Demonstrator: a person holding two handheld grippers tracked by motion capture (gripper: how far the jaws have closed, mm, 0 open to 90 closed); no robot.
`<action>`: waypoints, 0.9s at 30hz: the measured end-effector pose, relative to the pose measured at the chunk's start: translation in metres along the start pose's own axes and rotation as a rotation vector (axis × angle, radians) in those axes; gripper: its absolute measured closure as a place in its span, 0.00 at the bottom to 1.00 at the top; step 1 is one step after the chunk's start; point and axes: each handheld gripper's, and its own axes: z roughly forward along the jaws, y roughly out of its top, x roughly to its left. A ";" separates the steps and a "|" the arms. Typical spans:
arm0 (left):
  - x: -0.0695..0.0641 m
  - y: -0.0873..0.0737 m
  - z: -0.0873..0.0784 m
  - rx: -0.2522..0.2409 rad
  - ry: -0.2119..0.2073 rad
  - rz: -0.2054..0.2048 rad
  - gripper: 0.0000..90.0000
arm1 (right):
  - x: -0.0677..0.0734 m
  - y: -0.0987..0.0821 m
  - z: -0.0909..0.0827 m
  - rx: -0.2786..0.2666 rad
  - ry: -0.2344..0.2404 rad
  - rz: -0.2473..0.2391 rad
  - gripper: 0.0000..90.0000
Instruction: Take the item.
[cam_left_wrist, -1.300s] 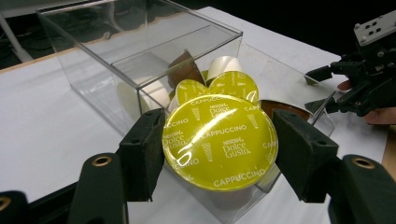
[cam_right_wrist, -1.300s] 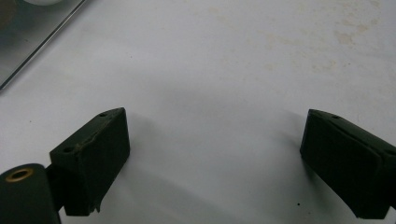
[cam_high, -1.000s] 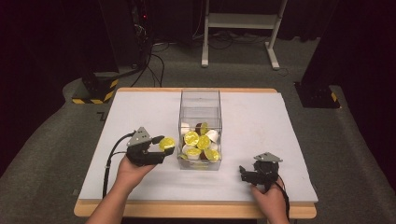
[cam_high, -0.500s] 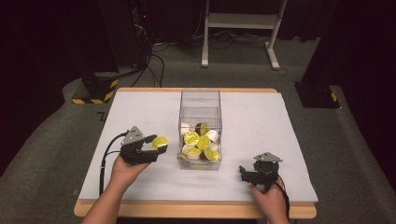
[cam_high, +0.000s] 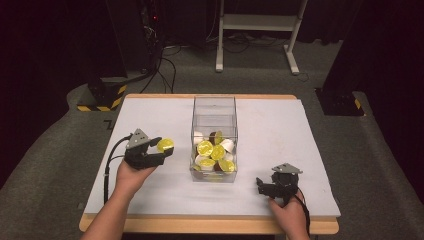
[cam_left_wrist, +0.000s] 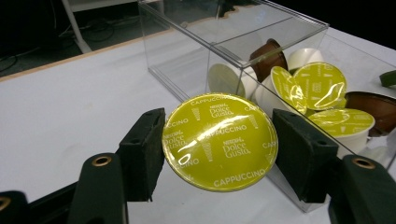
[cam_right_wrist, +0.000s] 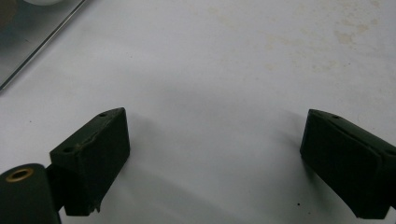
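My left claw (cam_high: 161, 152) clamps the round yellow-foiled coffee capsule (cam_left_wrist: 219, 141) by its rim, probably to set it apart from the clear plastic box (cam_high: 214, 120), while my right claw (cam_high: 263, 186) rests released near the worktop's (cam_high: 150, 112) front edge.

A yellow-green foil lid, printed in white with "Cappuccino" and repeated brand lettering, is borne by the capsule (cam_left_wrist: 219, 141) between black jaws. The box (cam_high: 214, 107) is made of clear plastic; inside it, capsules (cam_high: 212, 152) with the same yellow-green lids, white bodies and brown bodies are seen. The counter (cam_high: 280, 130) is covered in white, faintly stained, and edged in light wood. Yellow-and-black stripes are shown on a base (cam_high: 102, 100) on the grey floor (cam_high: 380, 150).
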 end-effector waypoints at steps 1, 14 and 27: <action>0.001 0.001 0.000 0.002 0.001 0.007 0.42 | 0.000 0.000 0.000 0.000 0.000 0.000 0.09; 0.015 0.009 0.026 0.013 0.046 0.014 0.42 | 0.000 0.000 0.000 0.000 0.000 0.000 0.09; 0.043 0.002 0.051 0.060 0.112 0.016 0.42 | 0.000 0.000 0.000 -0.003 0.000 -0.003 0.09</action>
